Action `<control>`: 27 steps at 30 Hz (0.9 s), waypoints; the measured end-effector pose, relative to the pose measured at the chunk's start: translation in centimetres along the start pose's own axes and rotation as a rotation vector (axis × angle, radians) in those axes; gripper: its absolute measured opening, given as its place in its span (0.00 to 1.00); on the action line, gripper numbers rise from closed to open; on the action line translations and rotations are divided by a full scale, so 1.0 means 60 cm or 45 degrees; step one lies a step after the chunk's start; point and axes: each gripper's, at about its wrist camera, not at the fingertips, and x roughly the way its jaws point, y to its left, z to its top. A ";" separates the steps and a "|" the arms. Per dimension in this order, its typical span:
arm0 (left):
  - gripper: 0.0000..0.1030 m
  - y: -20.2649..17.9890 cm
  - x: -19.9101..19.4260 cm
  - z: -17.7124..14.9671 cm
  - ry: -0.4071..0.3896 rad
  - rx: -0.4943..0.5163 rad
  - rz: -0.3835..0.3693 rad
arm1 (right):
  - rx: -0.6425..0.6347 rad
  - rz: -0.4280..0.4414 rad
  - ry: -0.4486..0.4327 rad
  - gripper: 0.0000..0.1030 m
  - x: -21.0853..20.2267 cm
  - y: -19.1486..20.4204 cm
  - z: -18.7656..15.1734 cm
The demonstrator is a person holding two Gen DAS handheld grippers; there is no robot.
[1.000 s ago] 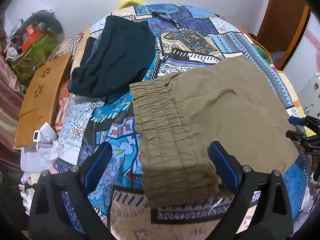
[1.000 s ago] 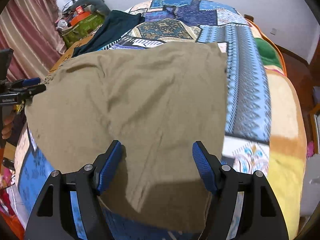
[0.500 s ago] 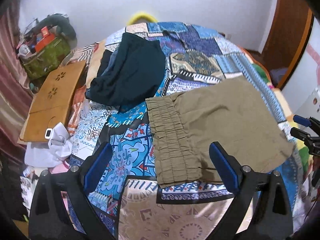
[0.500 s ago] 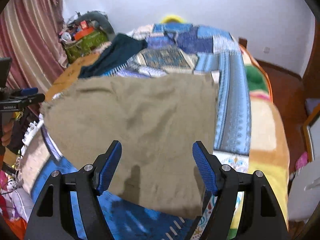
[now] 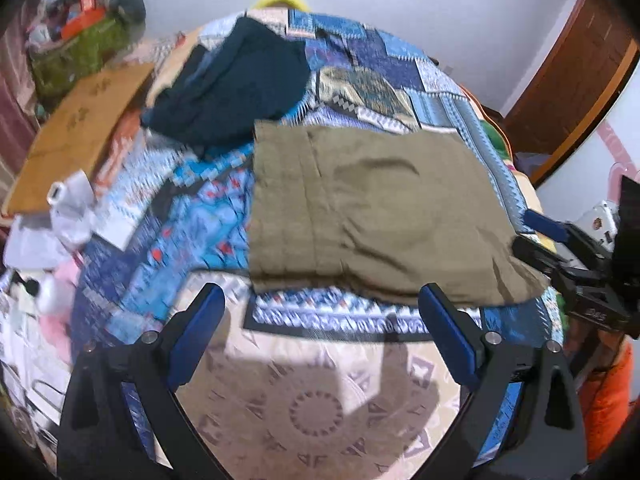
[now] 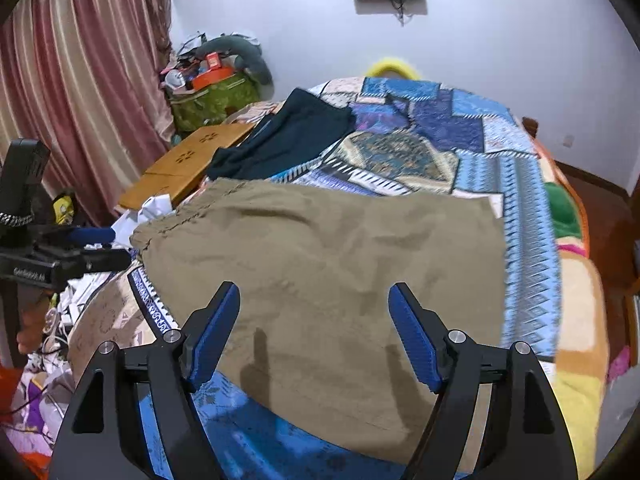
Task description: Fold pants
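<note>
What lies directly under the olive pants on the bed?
The olive pants rest on the patchwork bedspread, which shows all around them. Whatever lies beneath the cloth itself is covered.

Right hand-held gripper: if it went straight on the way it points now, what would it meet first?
Most likely the olive pants lying flat on the bed; the right hand-held gripper, jaws opening with nothing between them, hangs above that fabric, though depth is unclear.

- The left gripper (image 5: 320, 312) points steeply downward, its two blue-padded fingers (image 5: 196, 336) spread wide with nothing between them.
- The right gripper (image 6: 314, 320) tilts down at a shallower slant; its jaws are opening, and its blue pads (image 6: 412, 340) grip nothing.
- Each gripper shows at the edge of the other's view: the right one at the right side of the left wrist view, the left one at the left side of the right wrist view.
</note>
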 end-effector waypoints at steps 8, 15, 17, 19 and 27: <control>0.96 -0.002 0.037 -0.011 0.093 -0.117 -0.229 | 0.078 0.026 0.102 0.72 0.044 -0.014 -0.038; 0.98 0.016 0.062 0.020 0.094 -0.274 -0.432 | 0.079 0.051 0.111 0.72 0.043 -0.014 -0.043; 0.98 0.021 0.071 0.031 0.083 -0.313 -0.456 | 0.085 0.059 0.112 0.72 0.043 -0.017 -0.044; 0.98 0.025 0.077 0.042 0.066 -0.352 -0.463 | 0.089 0.065 0.111 0.72 0.045 -0.019 -0.043; 0.49 0.021 0.084 0.062 0.001 -0.329 -0.208 | 0.097 0.059 0.100 0.72 0.040 -0.019 -0.045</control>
